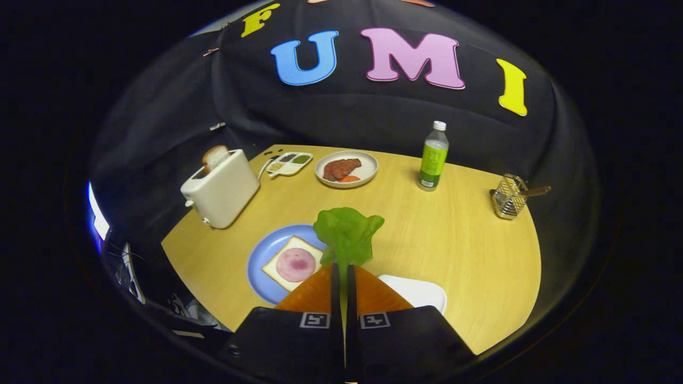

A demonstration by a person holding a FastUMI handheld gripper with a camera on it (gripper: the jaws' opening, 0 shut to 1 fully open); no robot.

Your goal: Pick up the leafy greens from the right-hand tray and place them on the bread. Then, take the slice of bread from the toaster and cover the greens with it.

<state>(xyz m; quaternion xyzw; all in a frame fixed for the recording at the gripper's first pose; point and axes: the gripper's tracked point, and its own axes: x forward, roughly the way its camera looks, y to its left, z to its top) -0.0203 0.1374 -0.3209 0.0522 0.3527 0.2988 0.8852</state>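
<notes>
Tongs [341,269] nearly closed, both fingers pinching leafy greens [347,234] by stem, leaf raised above tabletop [453,240]. White tray [421,292] just right of fingers. Left: blue plate [261,261], bread [277,264] with ham slice. Beyond: toaster [221,192], bread slice [215,157] sticking up.

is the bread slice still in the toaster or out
In: the bread slice stands up out of the toaster slot. The gripper is shut on the leafy greens.

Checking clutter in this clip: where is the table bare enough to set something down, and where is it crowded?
Gripper is shut on the greens. Bare table lies between the blue plate, bottle and wire basket. Crowded at the far side: toaster, sauce tray and meat plate.
</notes>
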